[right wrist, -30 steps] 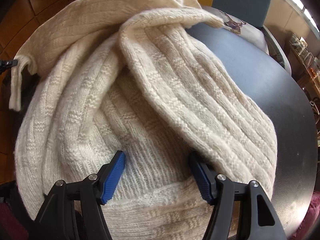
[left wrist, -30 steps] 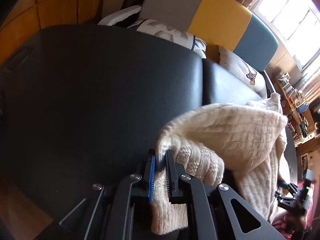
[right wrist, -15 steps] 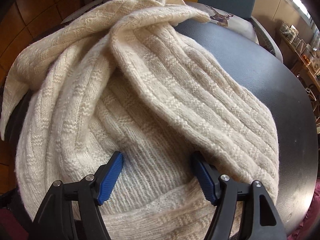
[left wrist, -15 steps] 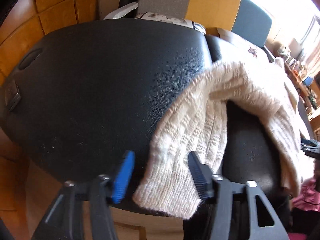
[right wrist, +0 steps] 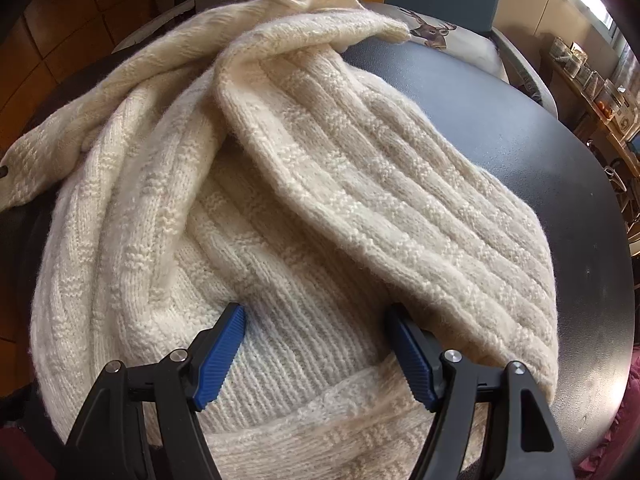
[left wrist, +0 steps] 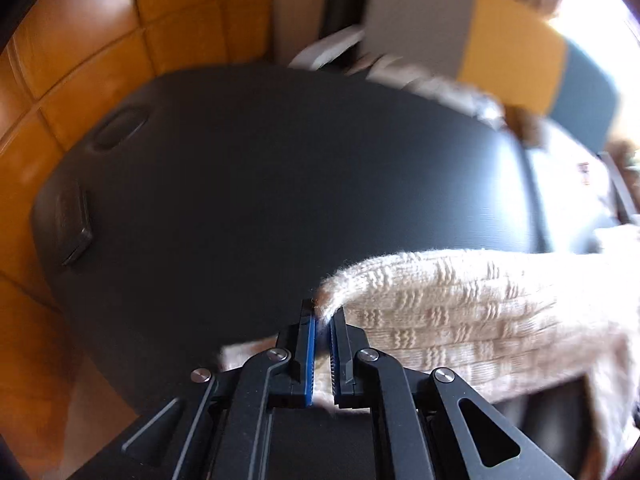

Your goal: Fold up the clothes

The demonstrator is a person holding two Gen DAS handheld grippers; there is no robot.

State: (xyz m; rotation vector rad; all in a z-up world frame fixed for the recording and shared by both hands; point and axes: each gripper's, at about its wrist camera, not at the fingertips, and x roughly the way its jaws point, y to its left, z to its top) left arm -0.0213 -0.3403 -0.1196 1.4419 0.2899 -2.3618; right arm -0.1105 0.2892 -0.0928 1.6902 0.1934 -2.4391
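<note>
A cream cable-knit sweater (right wrist: 320, 160) lies bunched on a black padded table (right wrist: 520, 128), one sleeve folded across its body. In the left wrist view the sweater's sleeve (left wrist: 460, 320) stretches off to the right over the table (left wrist: 260, 180). My left gripper (left wrist: 322, 316) is shut on the sleeve's near corner, with knit showing between the blue pads. My right gripper (right wrist: 315, 311) stands open just above the ribbed hem at the sweater's near edge. Its fingers straddle the knit and do not press on it.
A grey, yellow and teal bench back (left wrist: 508, 60) with patterned cushions (right wrist: 436, 32) runs behind the table. Orange floor tiles (left wrist: 80, 40) show past the table's left edge. Cluttered shelves (right wrist: 600, 92) stand at the far right.
My left gripper let go of the sleeve, opened wide, moved along it and shut again on its corner. The view turned toward the table's end. The right gripper barely moved.
</note>
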